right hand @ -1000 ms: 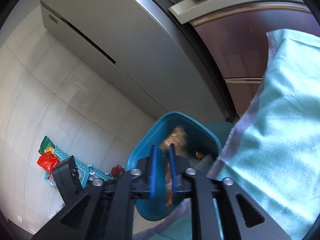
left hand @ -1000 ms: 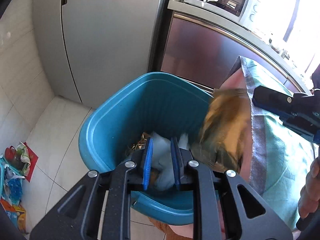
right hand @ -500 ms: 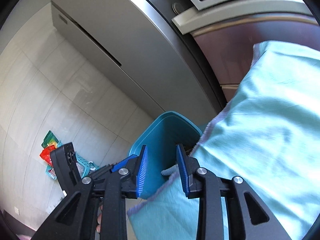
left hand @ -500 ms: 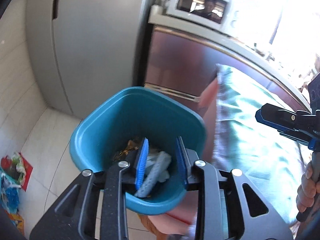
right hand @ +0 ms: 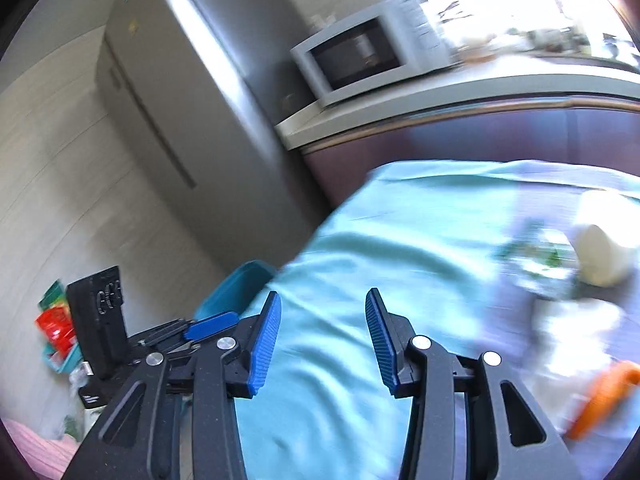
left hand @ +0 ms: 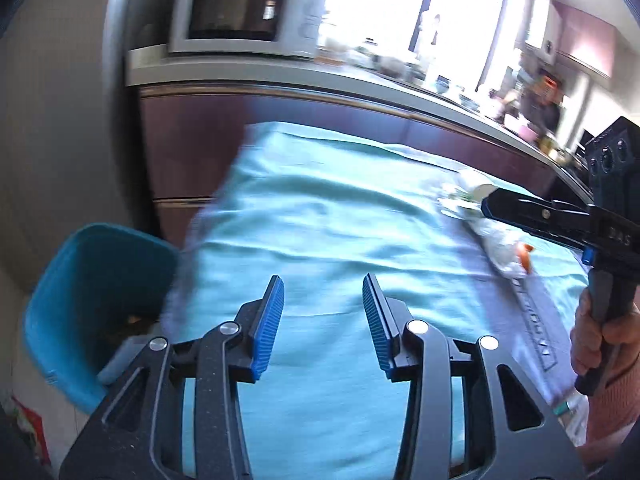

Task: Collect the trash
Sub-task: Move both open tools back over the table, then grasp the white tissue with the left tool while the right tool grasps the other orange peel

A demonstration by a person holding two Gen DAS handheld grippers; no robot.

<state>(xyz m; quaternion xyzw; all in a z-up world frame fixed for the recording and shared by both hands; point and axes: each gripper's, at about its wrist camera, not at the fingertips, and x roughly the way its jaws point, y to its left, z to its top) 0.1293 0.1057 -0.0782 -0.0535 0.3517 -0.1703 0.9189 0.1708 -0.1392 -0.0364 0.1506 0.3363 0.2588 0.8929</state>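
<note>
Both tongs empty over the cloth-covered tabletop, trash waiting at the right.

From the left: the teal bin point(left hand: 80, 280) sits on the floor against the tabletop's point(left hand: 320, 240) left edge, some scraps inside. Your left tongs point(left hand: 323, 316) hang above the teal cloth, jaws opening, nothing between them. Your right tongs point(right hand: 323, 330) are the same, jaws opening and empty. Farther right on the cloth lies the trash: a blurred clear wrapper point(right hand: 536, 260), a white cup point(right hand: 604, 256) on its side, an orange scrap point(right hand: 600, 396). Your right hand point(left hand: 600, 340) grips the handle at the frame's edge.
</note>
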